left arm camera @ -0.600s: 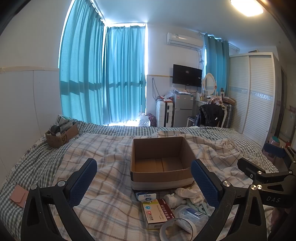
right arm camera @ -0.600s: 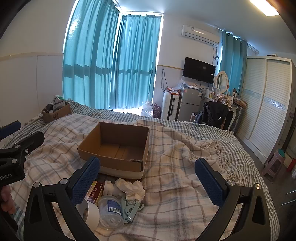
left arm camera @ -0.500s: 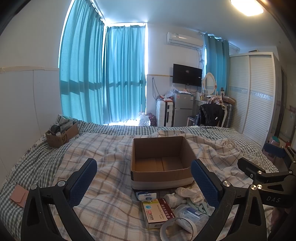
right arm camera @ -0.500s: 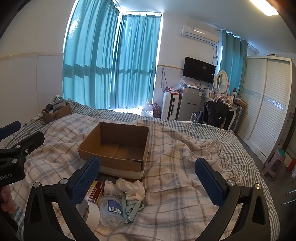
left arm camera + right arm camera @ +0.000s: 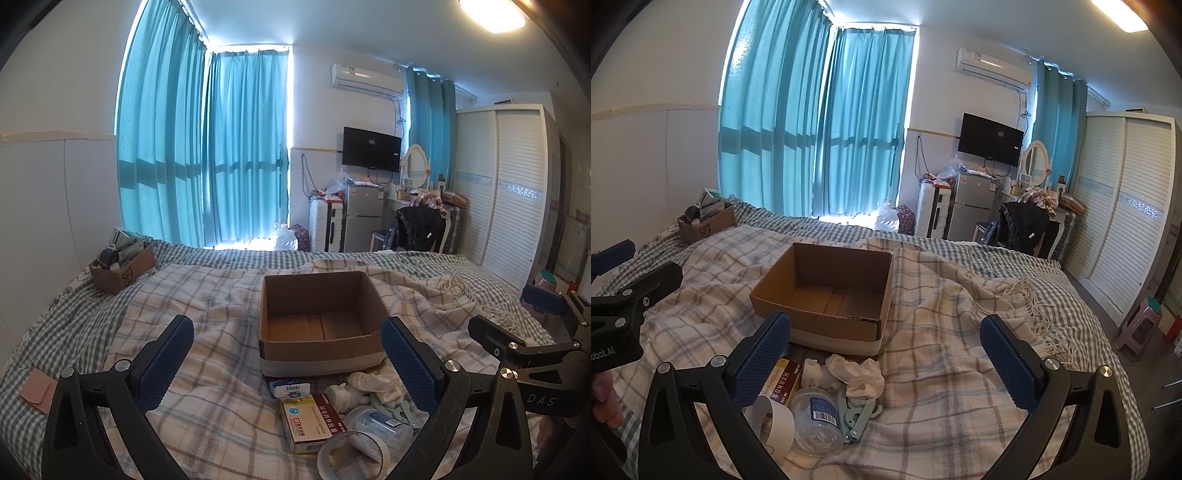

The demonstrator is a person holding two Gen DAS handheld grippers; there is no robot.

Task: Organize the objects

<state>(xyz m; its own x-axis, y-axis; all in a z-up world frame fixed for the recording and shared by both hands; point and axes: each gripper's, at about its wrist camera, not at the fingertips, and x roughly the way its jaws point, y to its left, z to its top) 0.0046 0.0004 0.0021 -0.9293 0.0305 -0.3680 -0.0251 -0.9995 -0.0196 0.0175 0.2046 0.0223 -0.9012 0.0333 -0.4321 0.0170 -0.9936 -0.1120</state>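
Nearest to you, your left gripper (image 5: 287, 354) has its fingers (image 5: 168, 363) spread as wide as they go, with nothing held between them. Your right gripper (image 5: 886, 354) is just as wide and just as empty; its body reads "DAS" in the left view, and the left one's body reads "obot.AI" in the right view.

Low between your left fingers lies the clutter on the plaid blanket (image 5: 207, 398): a roll of tape (image 5: 352, 448) nearest, a clear jar (image 5: 380, 424) with a barcode label just beside it, and a medicine carton (image 5: 314, 421) printed "Amoxicillin Capsules" with Chinese characters I can't make out. Behind the carton sits a tissue pack (image 5: 290, 387) marked "Vinda". A crumpled white cloth (image 5: 373, 380) and pale green clips (image 5: 391, 404) lie by your left gripper's right finger. None of these touch your fingers. In the right view the same pile sits by the left finger.

Just past the pile stands the open cardboard box (image 5: 321, 325), empty, centred between your left fingers.

Farther off, at the bed's far left corner, a smaller carton (image 5: 122, 269) carries handwritten "SF"-like letters and is full of items.
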